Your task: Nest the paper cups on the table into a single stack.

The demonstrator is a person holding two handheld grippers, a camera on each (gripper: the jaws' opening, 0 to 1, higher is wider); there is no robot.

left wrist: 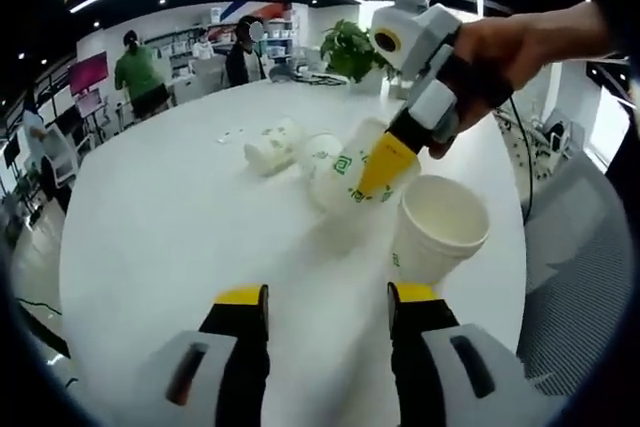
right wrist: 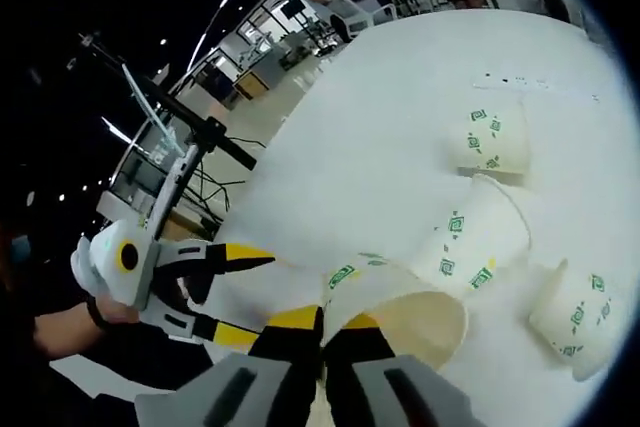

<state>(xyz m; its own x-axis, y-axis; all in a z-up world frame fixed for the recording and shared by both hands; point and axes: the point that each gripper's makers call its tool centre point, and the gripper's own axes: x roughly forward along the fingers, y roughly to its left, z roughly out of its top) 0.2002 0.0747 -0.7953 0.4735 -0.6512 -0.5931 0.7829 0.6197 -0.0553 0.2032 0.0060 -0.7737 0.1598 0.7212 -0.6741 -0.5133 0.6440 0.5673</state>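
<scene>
I have the right claw (right wrist: 322, 332) pinched on the rim of a paper cup (right wrist: 400, 312), one jaw inside and one outside the wall, and the cup is up off the white tabletop (left wrist: 170, 217); in the left gripper view that held cup hangs at about three o'clock, mouth facing up toward me. My left claw (left wrist: 328, 309) stands wide open with nothing in it, low over the tabletop at six o'clock. To do this step well, I judge I should carry the held cup base-first toward the lying cup (right wrist: 475, 237), line the two long axes up, and slide it in without crushing the rim. That lying cup rests on its side, mouth toward two o'clock in the right gripper view, so the left claw may need to steady or upright it. Two more cups lie tipped: one at one o'clock (right wrist: 490, 137), one at four o'clock (right wrist: 575, 317).
</scene>
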